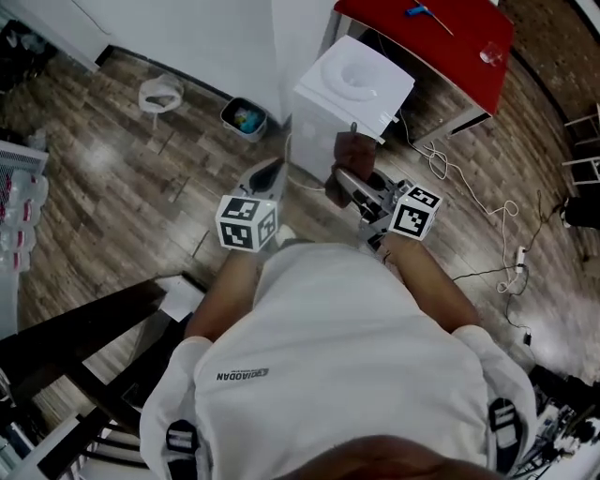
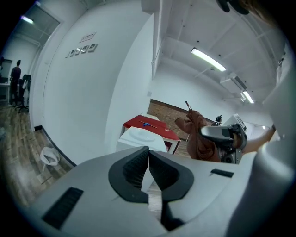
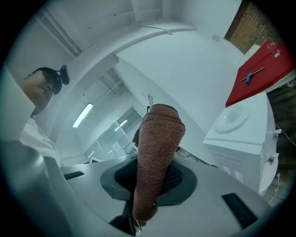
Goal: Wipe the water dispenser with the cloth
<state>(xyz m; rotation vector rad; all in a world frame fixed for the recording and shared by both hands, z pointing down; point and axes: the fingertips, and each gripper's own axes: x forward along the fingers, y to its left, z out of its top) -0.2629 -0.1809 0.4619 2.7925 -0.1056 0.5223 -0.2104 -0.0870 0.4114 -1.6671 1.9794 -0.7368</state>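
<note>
Nearest, the left gripper (image 2: pixel 148 155) has its fingers pressed together on nothing and hangs at 9 o'clock of the right gripper (image 3: pixel 155 178). The right fingers are clamped on a brown cloth (image 3: pixel 157 148), which stands out past the tips as 1 narrow bunched roll. The cloth looks just short of the white dispenser (image 1: pixel 352 86), on the floor at 12 o'clock. The likely trouble is the bunching: so little fabric would touch that the hard fingers could scrape the casing, and a dragging stroke might tug the cloth out of the grip. A heavy push could shift the dispenser toward the red bench (image 1: pixel 422 28) at 1 o'clock, and the cable (image 1: pixel 469 187) on the floor at 3 o'clock could catch a foot.
</note>
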